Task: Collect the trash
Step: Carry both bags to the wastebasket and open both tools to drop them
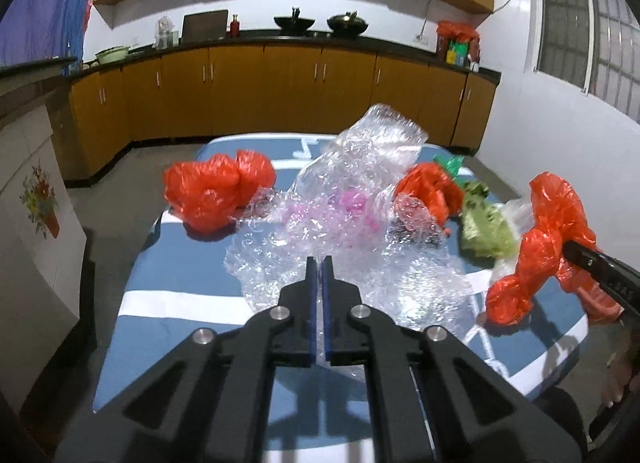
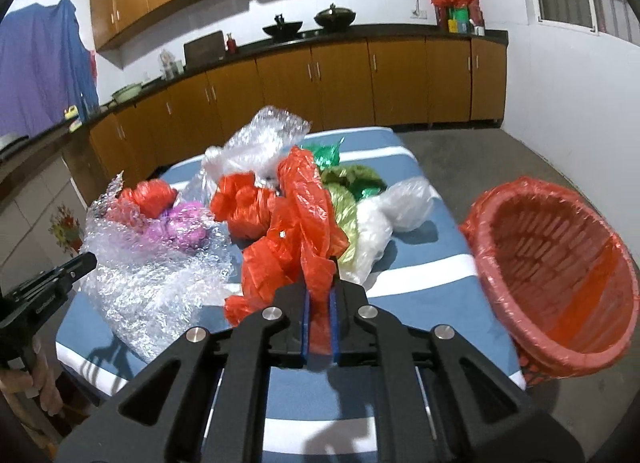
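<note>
Trash lies heaped on a blue, white-striped table (image 1: 168, 327). My left gripper (image 1: 319, 263) is shut on the near edge of a clear bubble wrap sheet (image 1: 352, 231), and a thin film shows between its blue pads. In the right wrist view it (image 2: 86, 261) meets the bubble wrap (image 2: 160, 275) at the left. My right gripper (image 2: 319, 291) is shut on a crumpled red plastic bag (image 2: 296, 231), which hangs lifted off the table (image 1: 540, 247). A round basket (image 2: 492, 199) lined with a red bag stands at the table's right edge.
Two more red bags (image 1: 212, 191) (image 1: 428, 187), a green bag (image 2: 348, 199), a white bag (image 2: 404, 203) and something pink under the wrap (image 2: 188, 227) lie on the table. Brown cabinets (image 1: 280, 91) line the far wall. A hand shows at the lower left (image 2: 36, 375).
</note>
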Action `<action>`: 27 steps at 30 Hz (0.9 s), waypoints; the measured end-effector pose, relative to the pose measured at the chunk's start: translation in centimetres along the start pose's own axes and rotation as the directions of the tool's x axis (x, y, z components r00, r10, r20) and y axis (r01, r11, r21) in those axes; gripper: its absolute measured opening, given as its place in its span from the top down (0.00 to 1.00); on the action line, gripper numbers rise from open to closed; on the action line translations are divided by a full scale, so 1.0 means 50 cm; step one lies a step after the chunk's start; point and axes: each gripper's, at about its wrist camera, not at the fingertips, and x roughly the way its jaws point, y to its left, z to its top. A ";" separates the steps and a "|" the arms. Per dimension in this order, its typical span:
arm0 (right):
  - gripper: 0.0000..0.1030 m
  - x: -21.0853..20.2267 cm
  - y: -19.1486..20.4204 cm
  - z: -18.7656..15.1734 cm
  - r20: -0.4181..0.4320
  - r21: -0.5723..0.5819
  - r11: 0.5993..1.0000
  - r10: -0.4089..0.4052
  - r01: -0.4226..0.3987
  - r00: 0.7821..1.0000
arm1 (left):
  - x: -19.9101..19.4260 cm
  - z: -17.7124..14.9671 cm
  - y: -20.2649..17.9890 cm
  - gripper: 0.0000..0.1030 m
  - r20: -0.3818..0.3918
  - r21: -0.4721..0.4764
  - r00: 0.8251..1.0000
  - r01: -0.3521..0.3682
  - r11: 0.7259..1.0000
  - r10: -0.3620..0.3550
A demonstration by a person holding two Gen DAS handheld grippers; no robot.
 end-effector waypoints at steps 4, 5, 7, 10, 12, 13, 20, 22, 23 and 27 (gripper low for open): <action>0.93 -0.025 -0.016 0.010 0.035 0.008 1.000 -0.009 0.009 0.999 | -0.033 0.016 -0.018 0.96 0.034 0.004 0.999 0.018 1.000 -0.018; 0.93 -0.032 -0.021 0.013 0.044 0.010 1.000 -0.012 0.011 0.999 | -0.043 0.021 -0.026 0.96 0.046 0.007 0.999 0.022 1.000 -0.022; 0.93 -0.045 -0.033 0.020 0.061 0.014 1.000 -0.024 0.023 0.998 | -0.054 0.032 -0.038 0.96 0.063 0.012 0.998 0.028 1.000 -0.029; 0.93 -0.062 -0.052 0.028 0.082 0.030 0.999 -0.041 0.039 0.996 | -0.071 0.046 -0.058 0.96 0.088 0.017 0.995 0.041 0.999 -0.043; 0.93 -0.074 -0.069 0.034 0.095 0.045 0.997 -0.060 0.056 0.994 | -0.084 0.060 -0.075 0.96 0.106 0.018 0.993 0.056 0.998 -0.057; 0.93 -0.081 -0.081 0.037 0.103 0.054 0.996 -0.077 0.072 0.992 | -0.088 0.064 -0.082 0.96 0.112 0.019 0.992 0.061 0.998 -0.062; 0.93 -0.118 -0.161 0.058 0.142 0.104 0.977 -0.198 0.185 0.970 | -0.104 0.111 -0.168 0.96 0.153 0.045 0.979 0.127 0.991 -0.133; 0.93 -0.127 -0.184 0.060 0.146 0.119 0.969 -0.232 0.216 0.962 | -0.098 0.121 -0.196 0.96 0.157 0.057 0.975 0.148 0.987 -0.155; 0.93 -0.133 -0.201 0.061 0.148 0.130 0.962 -0.258 0.240 0.955 | -0.093 0.125 -0.213 0.96 0.157 0.062 0.973 0.160 0.985 -0.168; 0.93 -0.148 -0.256 0.060 0.143 0.176 0.935 -0.333 0.307 0.932 | -0.069 0.143 -0.290 0.96 0.146 0.079 0.962 0.223 0.972 -0.233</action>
